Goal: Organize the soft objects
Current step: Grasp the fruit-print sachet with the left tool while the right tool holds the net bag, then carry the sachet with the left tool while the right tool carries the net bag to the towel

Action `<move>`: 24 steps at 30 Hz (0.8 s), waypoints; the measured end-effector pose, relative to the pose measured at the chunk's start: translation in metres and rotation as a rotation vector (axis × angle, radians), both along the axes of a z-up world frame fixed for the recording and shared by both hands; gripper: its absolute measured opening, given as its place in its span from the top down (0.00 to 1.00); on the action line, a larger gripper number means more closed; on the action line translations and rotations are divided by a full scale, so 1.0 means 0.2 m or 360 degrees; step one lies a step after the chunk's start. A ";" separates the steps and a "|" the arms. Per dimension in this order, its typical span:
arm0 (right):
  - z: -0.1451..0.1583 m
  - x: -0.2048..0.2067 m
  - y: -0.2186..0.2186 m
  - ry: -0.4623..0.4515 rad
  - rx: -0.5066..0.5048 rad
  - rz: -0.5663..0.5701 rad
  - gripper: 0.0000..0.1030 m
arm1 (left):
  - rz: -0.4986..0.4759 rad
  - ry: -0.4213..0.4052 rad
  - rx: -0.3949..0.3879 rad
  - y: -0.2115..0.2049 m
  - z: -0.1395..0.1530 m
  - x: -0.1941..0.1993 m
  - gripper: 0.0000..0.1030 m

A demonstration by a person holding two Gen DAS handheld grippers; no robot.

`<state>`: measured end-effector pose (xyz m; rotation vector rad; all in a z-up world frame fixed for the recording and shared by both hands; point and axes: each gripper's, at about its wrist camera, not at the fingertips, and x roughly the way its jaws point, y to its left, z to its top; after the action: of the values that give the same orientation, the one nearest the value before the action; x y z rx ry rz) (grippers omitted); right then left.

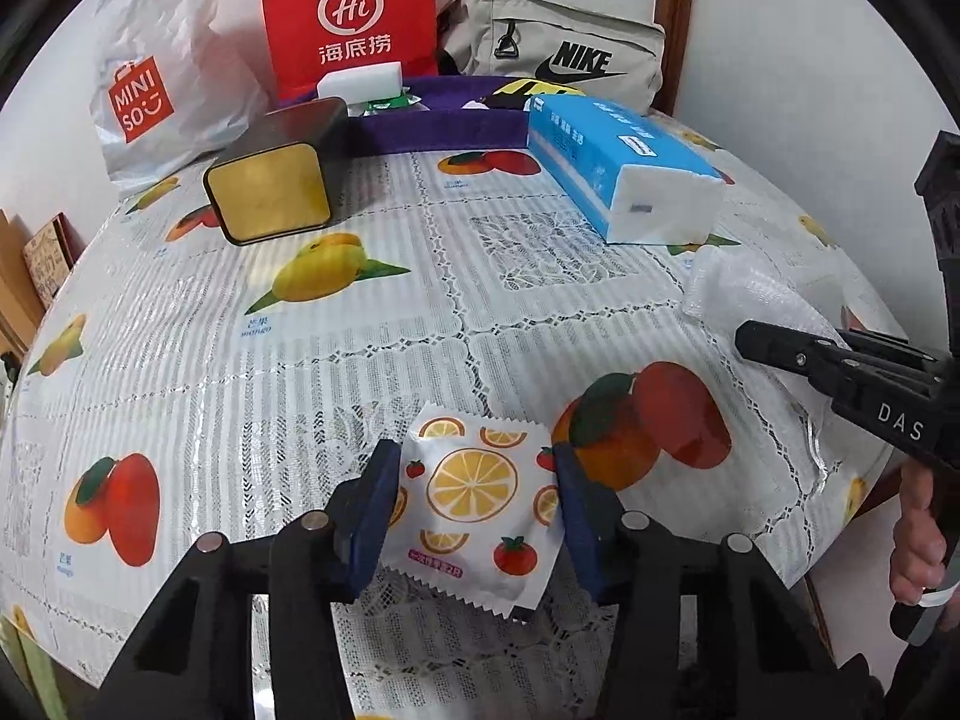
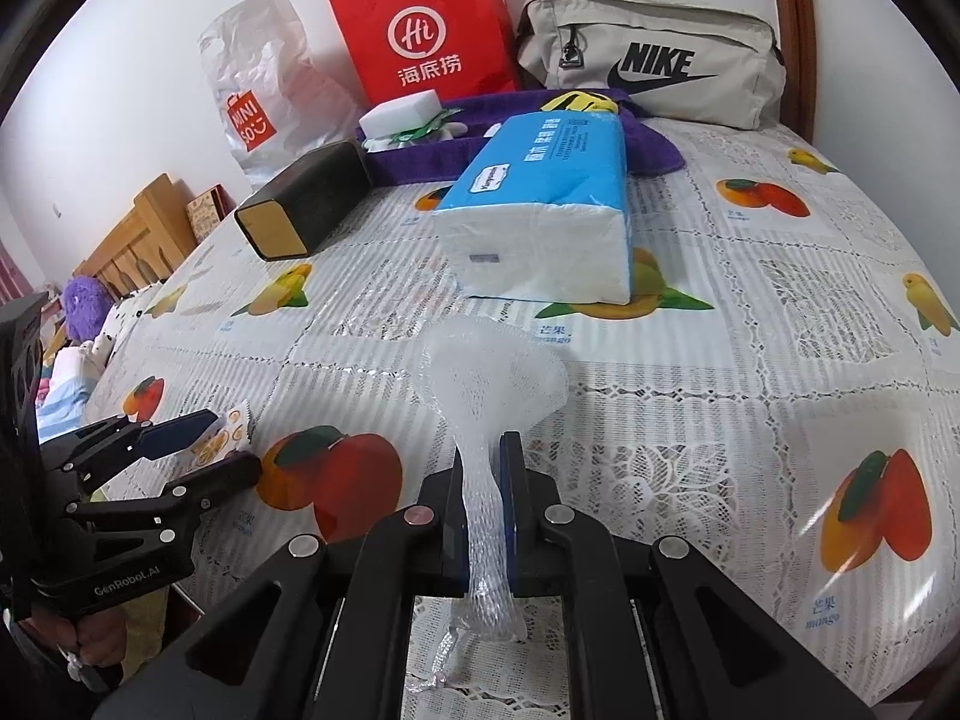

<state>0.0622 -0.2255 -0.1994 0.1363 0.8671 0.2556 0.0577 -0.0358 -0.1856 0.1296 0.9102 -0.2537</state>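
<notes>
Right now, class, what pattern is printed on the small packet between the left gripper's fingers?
Orange slices and small red fruits on the white packet, clearest in the left wrist view.

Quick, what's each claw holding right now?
Left gripper: closed on the fruit-print packet.
Right gripper: shut tight on the white foam net.

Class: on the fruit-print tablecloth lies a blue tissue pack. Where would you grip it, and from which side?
Grip the tissue pack across its narrow width near the white end, coming from the front: that end faces the claws, and the long soft sides should squeeze.
</notes>
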 end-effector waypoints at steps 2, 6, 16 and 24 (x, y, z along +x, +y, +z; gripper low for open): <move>-0.01 0.01 0.00 0.0006 0.0005 0.0002 0.93 | 0.0012 0.0001 -0.0004 0.00 0.00 0.01 0.58; -0.01 0.02 0.00 0.0017 0.0008 0.0008 0.93 | 0.0010 0.0004 -0.0021 0.01 0.01 0.04 0.64; -0.01 0.05 0.01 0.0016 0.0012 0.0025 0.93 | 0.0058 0.0077 -0.0187 0.12 0.03 0.13 0.81; 0.03 0.09 0.04 0.0015 0.0009 0.0047 0.93 | 0.0116 0.0102 -0.0232 0.19 0.08 0.20 0.89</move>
<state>0.0800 -0.2169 -0.1935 0.1301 0.8781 0.2852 0.0968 0.0031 -0.1696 -0.0465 0.9549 -0.2567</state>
